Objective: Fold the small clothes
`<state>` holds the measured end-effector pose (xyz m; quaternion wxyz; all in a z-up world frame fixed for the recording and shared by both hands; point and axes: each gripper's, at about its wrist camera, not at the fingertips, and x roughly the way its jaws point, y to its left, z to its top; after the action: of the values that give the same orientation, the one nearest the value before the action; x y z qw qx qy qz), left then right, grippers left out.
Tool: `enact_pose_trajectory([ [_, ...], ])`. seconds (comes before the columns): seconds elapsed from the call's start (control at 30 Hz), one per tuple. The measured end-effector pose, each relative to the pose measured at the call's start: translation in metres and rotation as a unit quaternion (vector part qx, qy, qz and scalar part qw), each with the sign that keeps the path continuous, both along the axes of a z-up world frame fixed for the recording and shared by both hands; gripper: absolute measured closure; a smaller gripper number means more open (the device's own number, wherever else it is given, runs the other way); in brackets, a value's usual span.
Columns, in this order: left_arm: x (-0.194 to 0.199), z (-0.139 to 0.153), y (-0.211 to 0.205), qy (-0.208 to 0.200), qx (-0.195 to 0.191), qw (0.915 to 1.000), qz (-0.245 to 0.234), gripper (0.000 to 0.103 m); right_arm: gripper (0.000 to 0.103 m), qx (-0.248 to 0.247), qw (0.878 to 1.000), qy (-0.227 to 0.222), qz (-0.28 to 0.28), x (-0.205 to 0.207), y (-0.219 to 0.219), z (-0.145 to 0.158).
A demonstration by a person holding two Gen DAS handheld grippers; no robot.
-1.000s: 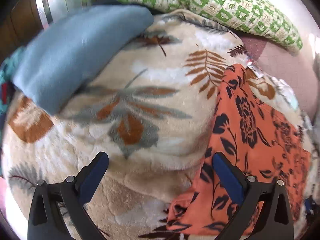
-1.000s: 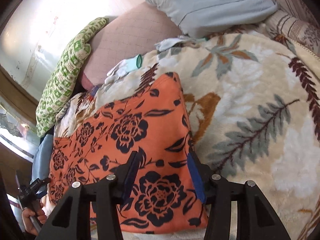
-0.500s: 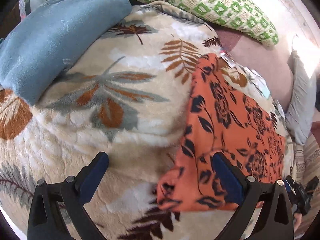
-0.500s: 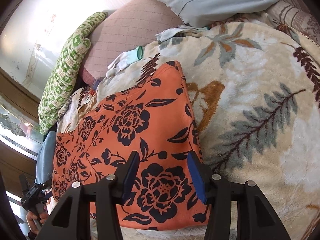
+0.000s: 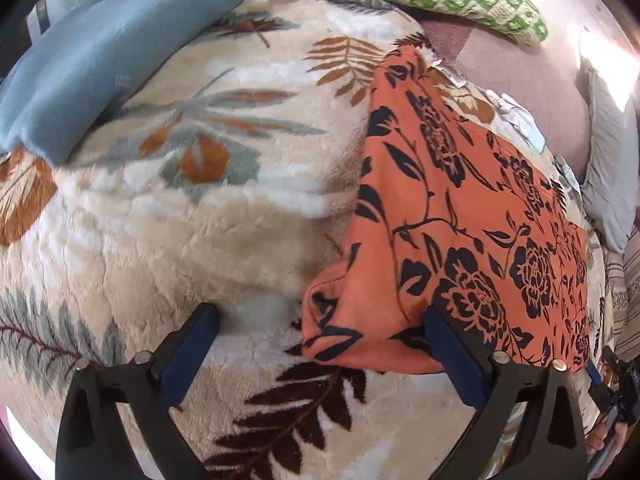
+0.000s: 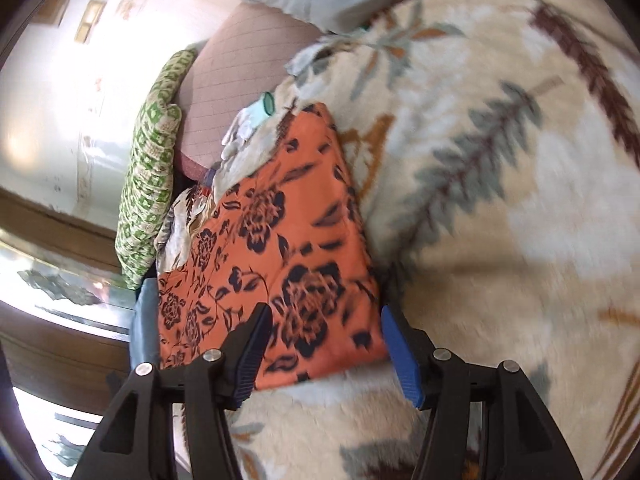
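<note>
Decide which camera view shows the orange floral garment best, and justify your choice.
The left wrist view: the orange floral garment appears sharp, its rumpled near corner and long edges visible on the blanket. The right wrist view shows it blurred and narrower, near edge between the fingers.

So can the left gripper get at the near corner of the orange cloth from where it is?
Probably yes. The left gripper is closing from wide, with the rumpled near corner of the orange cloth between its fingers, on the blanket. Nothing lies over that corner.
</note>
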<state>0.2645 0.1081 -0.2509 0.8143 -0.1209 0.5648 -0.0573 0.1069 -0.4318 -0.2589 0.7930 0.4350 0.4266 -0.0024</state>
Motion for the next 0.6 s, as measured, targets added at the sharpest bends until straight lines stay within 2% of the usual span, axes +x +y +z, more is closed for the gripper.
enact_pose_trajectory([
  [0.1,-0.001,0.002,-0.003,-0.013,-0.008,0.9998,-0.009,0.019,0.042,0.047,0.998,0.006,-0.027,-0.016,-0.006,-0.009],
  [0.2,0.002,0.002,-0.007,-0.022,-0.01,0.9996,-0.014,0.019,0.042,0.093,0.995,0.003,-0.035,-0.018,-0.004,-0.021],
  [0.27,0.005,0.003,-0.011,-0.03,-0.015,0.9993,-0.015,0.019,0.041,0.094,0.995,0.003,-0.033,-0.01,0.001,-0.025],
  [0.4,0.009,0.003,-0.011,-0.033,-0.075,0.9965,-0.017,0.018,0.04,0.085,0.995,0.021,-0.056,0.002,0.007,-0.035],
  [0.47,0.01,0.001,-0.012,-0.037,-0.088,0.9954,-0.007,0.019,0.04,0.081,0.994,0.017,-0.067,0.005,0.008,-0.039],
  [0.5,0.01,0.0,-0.012,-0.038,-0.09,0.9952,-0.004,0.019,0.044,0.078,0.994,0.013,-0.073,0.006,0.008,-0.039],
  [0.53,0.009,0.0,-0.012,-0.039,-0.087,0.9955,0.001,0.031,0.047,0.073,0.994,0.011,-0.076,0.006,0.008,-0.04],
  [0.57,0.009,0.0,-0.011,-0.041,-0.075,0.9963,0.009,0.04,0.062,0.066,0.995,0.014,-0.079,0.007,0.007,-0.041],
  [0.6,0.005,0.001,-0.008,-0.043,-0.07,0.9966,0.013,0.052,0.067,0.057,0.995,0.018,-0.08,0.008,0.007,-0.041],
])
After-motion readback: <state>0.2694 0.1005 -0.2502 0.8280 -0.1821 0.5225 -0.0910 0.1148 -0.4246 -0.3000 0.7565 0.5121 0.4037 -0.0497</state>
